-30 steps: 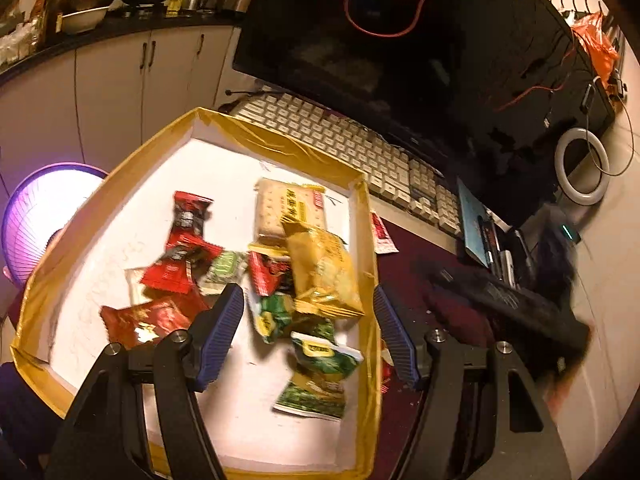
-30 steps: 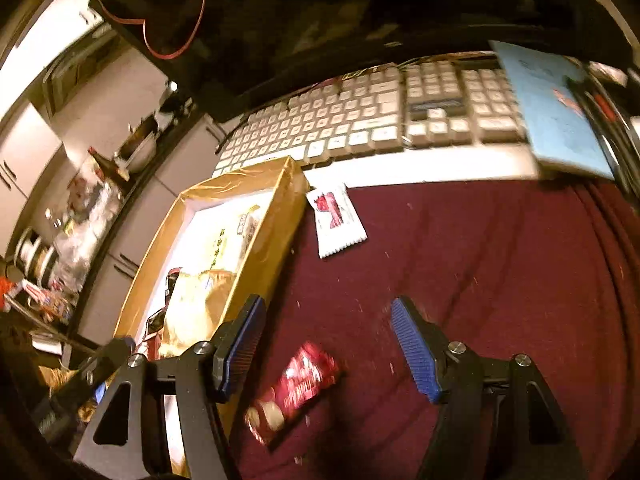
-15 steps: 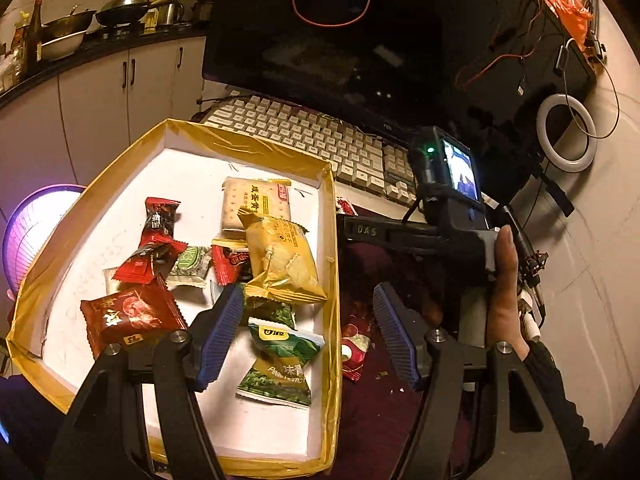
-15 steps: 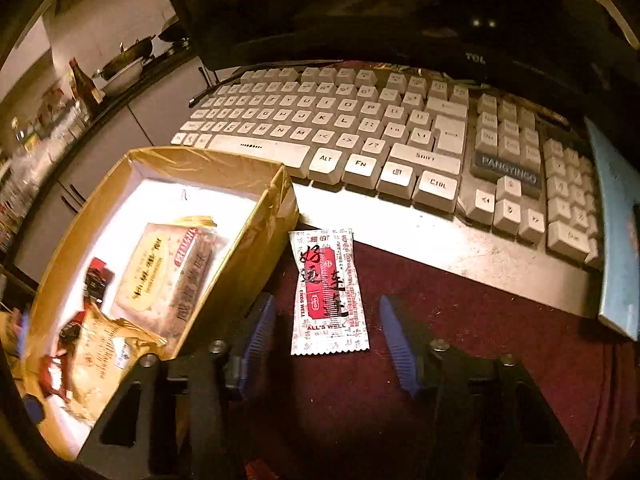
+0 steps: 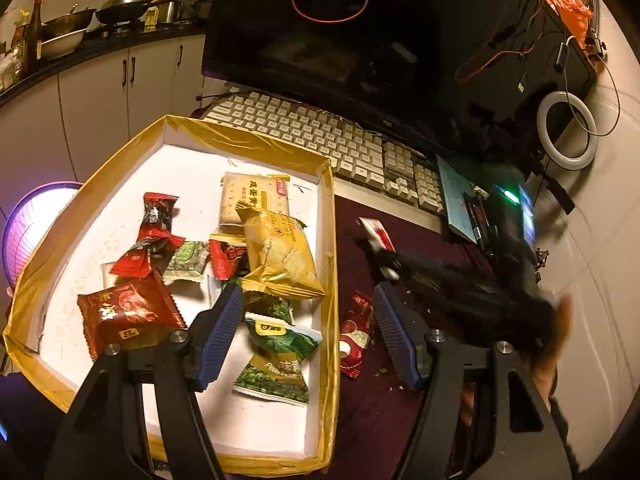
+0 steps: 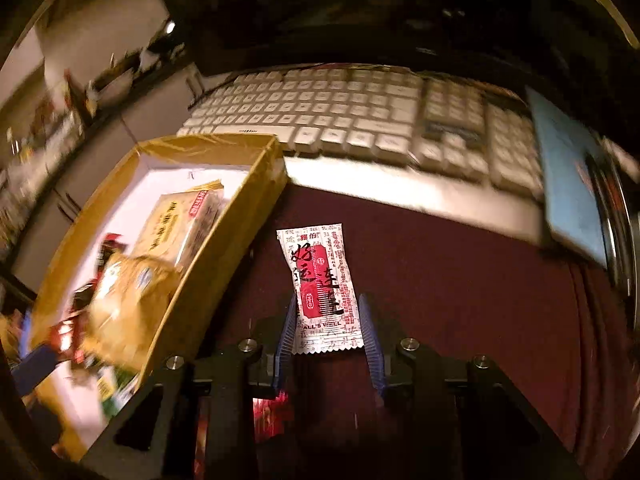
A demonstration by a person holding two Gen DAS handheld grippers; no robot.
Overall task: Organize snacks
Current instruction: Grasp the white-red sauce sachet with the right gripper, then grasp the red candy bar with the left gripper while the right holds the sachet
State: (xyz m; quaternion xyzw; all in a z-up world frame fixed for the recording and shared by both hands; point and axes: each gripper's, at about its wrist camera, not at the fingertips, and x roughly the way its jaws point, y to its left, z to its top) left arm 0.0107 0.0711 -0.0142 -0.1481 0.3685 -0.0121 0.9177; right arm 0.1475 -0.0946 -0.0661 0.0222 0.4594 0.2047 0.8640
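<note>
Right wrist view: white-and-red sachet (image 6: 322, 288) flat on the maroon cloth (image 6: 460, 292), its near end between the blue pads of the right hand-held gripper (image 6: 329, 340). Jaws just been closing, now narrow, pads hard against the sachet's two long edges; firm pressure or bare contact not clear. Far end of the sachet free, pointing toward the keyboard (image 6: 340, 116). Just left of it, the yellow-taped wall of the cardboard tray (image 6: 224, 248), close but apart. Tray contents smeared by blur here (a cracker pack and a yellow bag just about readable). Below the jaws, a red wrapper (image 6: 268, 416) mostly hidden behind the gripper body. Open cloth to the right, up to a blue booklet (image 6: 568, 200) cut off at the frame edge.

Left wrist view: left hand-held gripper (image 5: 308, 332) wide, nothing between the pads, straddling the tray's right wall (image 5: 331, 264). Inside the tray, a loose heap: yellow bag (image 5: 280, 256), cracker pack (image 5: 252, 200), green packet (image 5: 280, 356), red wrappers. Outside the wall, a red packet (image 5: 356, 332) on the cloth. Right hand-held gripper a dark blur (image 5: 460, 284) here, covering most of the sachet (image 5: 376, 232). Monitor (image 5: 360, 32) behind the keyboard.
</note>
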